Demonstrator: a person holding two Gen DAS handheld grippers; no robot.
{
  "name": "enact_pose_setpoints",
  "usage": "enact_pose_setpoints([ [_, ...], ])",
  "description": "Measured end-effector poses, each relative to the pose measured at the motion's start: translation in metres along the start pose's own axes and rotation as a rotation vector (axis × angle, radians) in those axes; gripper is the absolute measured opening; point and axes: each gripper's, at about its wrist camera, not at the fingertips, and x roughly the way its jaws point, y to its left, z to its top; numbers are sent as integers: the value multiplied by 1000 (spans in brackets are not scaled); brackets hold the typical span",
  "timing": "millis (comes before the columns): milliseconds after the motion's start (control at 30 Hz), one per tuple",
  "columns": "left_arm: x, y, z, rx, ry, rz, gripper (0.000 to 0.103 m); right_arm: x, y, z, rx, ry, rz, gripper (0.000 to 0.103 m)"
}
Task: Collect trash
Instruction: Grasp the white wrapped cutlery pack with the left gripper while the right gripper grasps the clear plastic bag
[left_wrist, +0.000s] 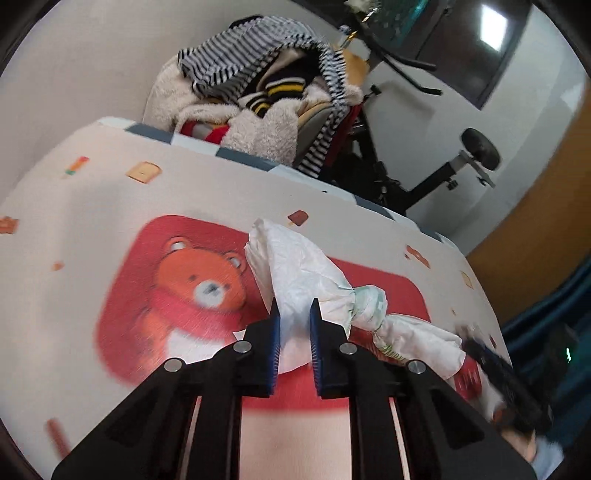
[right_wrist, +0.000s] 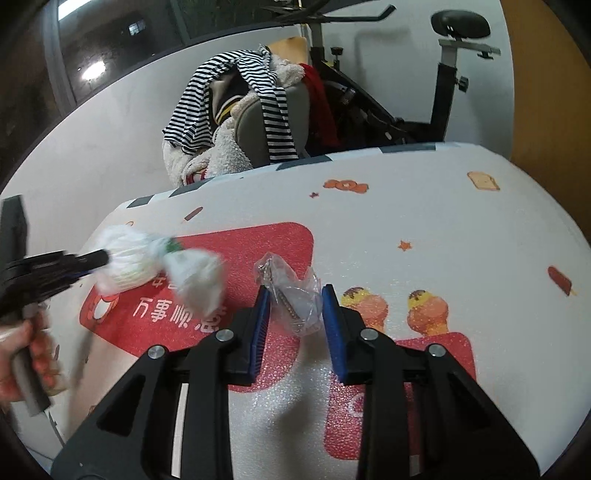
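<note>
Left wrist view shows the printed table cover (left_wrist: 92, 206) filling the frame from 7 to 3 o'clock, its red bear panel smeared by blur. Behind its far edge at 12 o'clock a chair heaped with striped and fleecy clothes (left_wrist: 258, 92) blocks part of the exercise bike (left_wrist: 443, 166). The left gripper (left_wrist: 294, 314) pinches a crumpled white wrapper (left_wrist: 295, 273) between its blue pads; the wrapper's twisted tail trails toward 4 o'clock, where a dark blurred shape cannot be made out. In the right wrist view the same wrapper (right_wrist: 147, 262) is a white smear at 9 o'clock, and the hand (right_wrist: 22, 347) holding that tool is cut off by the frame. The right gripper (right_wrist: 293, 299) is closed on a clear plastic bag (right_wrist: 295, 295) at centre, its contents unreadable.
</note>
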Motion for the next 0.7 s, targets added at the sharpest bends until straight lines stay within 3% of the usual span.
enact_pose_setpoints([
  [67,-28,0,-12,31,-4,0,14,-5,3,3,5,27,8,31],
  [300,-110,1,-56,79,-24,14,14,-69,39,-4,-64,-28,116,31],
  [700,-218,-5,-153,107,-40,18,14,-184,89,-88,-167,-45,229,31],
])
